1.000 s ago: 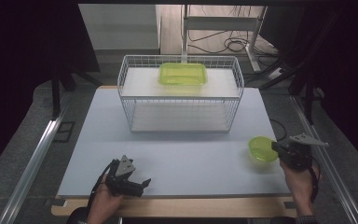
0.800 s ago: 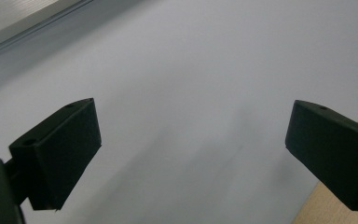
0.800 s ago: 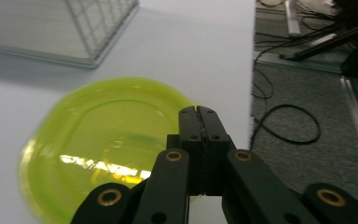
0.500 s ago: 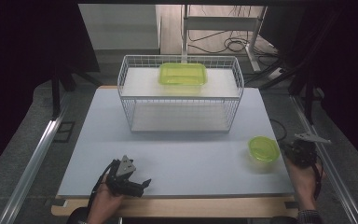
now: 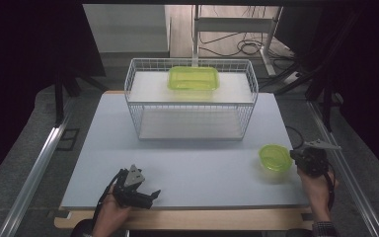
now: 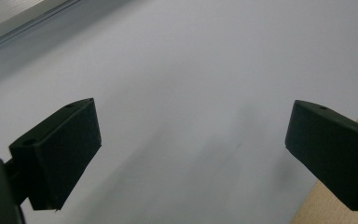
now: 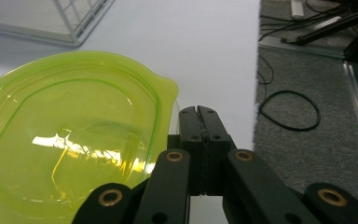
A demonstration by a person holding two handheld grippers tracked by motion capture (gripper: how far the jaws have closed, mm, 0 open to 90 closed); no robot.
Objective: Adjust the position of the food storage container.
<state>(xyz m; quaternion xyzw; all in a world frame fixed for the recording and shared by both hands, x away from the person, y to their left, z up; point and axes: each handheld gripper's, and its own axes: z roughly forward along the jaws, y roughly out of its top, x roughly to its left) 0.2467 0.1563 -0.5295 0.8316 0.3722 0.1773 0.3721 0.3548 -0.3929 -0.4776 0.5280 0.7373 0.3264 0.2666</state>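
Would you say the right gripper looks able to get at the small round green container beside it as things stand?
Probably yes: the right gripper sits right beside the small round container, with nothing between them, but its jaws are shut and would need opening first.

Glossy translucent green plastic lid (image 7: 74, 144), matt white tabletop (image 5: 187, 158), white wire basket (image 5: 192, 106)

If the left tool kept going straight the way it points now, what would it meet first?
Probably just the bare white table top: the left tool is open with nothing between its jaws or ahead, though depth is hard to judge.
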